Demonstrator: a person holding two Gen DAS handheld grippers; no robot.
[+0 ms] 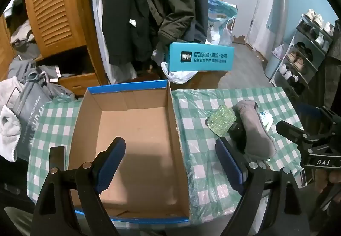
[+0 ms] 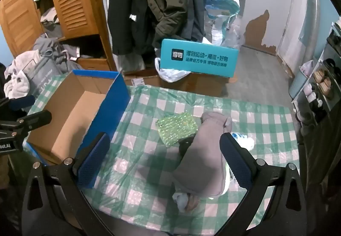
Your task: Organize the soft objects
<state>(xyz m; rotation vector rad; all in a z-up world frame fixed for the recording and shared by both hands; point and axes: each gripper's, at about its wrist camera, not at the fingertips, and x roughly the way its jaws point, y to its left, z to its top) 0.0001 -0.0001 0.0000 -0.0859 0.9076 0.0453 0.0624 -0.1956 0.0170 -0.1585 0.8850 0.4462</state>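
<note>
Both grippers are spread wide and holding nothing. The left gripper (image 1: 170, 163) hangs over the open cardboard box (image 1: 136, 129), with its right finger past the box wall, over the checked cloth (image 1: 198, 172). The grey rolled sock (image 2: 204, 150) lies just inside the right gripper's (image 2: 168, 159) right finger, long axis running away from it, leaning slightly left. A green sponge (image 2: 177, 129) sits just beyond, touching the sock.

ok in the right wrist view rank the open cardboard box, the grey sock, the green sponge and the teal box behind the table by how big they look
1. Cardboard box
2. Teal box, though it stands farther back, so its true size against the cardboard box is unsure
3. Grey sock, which lies closest to the camera and may look larger than it is
4. Green sponge
</note>
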